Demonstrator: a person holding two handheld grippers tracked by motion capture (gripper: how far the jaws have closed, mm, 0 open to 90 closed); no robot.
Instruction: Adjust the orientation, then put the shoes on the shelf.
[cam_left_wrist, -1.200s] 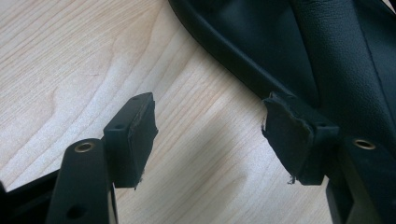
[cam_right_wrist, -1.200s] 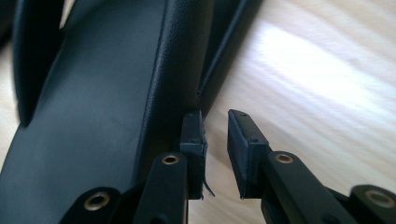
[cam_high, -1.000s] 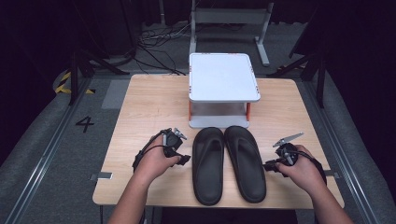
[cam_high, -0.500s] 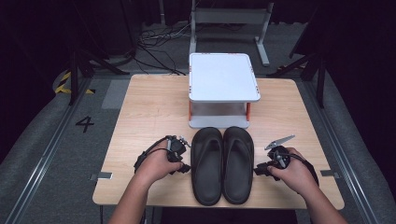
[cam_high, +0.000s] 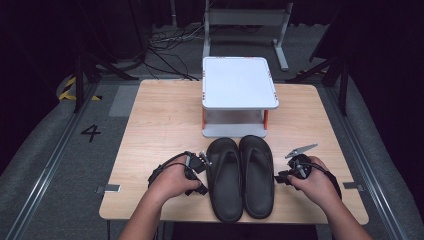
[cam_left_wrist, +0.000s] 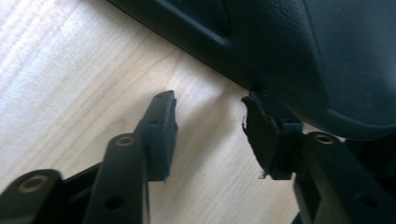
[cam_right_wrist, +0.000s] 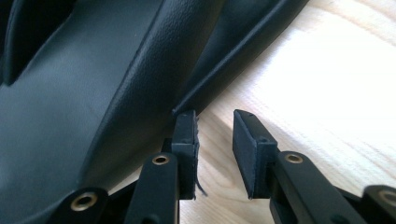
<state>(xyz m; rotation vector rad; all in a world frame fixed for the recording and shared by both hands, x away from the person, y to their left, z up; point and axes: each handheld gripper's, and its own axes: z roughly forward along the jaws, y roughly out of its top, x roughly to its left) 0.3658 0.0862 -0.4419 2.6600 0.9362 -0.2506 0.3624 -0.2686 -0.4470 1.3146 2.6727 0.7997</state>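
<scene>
Your left tool (cam_high: 200, 175) and right tool (cam_high: 286, 176) flank a pair of black moulded-foam flip-flop sandals lying side by side, soles down, at the 6 o'clock edge of the pale wood-grain counter (cam_high: 155, 125), toes pointing toward 12 o'clock. Both tools stand released: in the left gripper view the jaws gape over bare wood with one pad (cam_left_wrist: 264, 135) just touching the rim of the left black sandal (cam_high: 225, 177), and in the right gripper view the jaws are parted with one pad (cam_right_wrist: 186, 140) against the edge of the right black sandal (cam_high: 257, 172). Neither grips anything yet. The likely trouble: with only one pad meeting each rim and the other over the counter, closing now would probably pinch air or shave the edge, nudging the sandals together or skewing them instead of lifting them. The foam looks soft and finely pebbled, with a rounded, thick sidewall and a raised seam line, so a shallow bite could squash and slip off; the torn-looking edge on the left tool's pad may grip unevenly. The sandals sit close to the near edge, so a sideways shove risks sending one off the counter. At 12 o'clock from the sandals stands a white rectangular two-tier plastic shelf with orange posts (cam_high: 239, 82), smooth and flat-topped, its lower tier just beyond the toes.
</scene>
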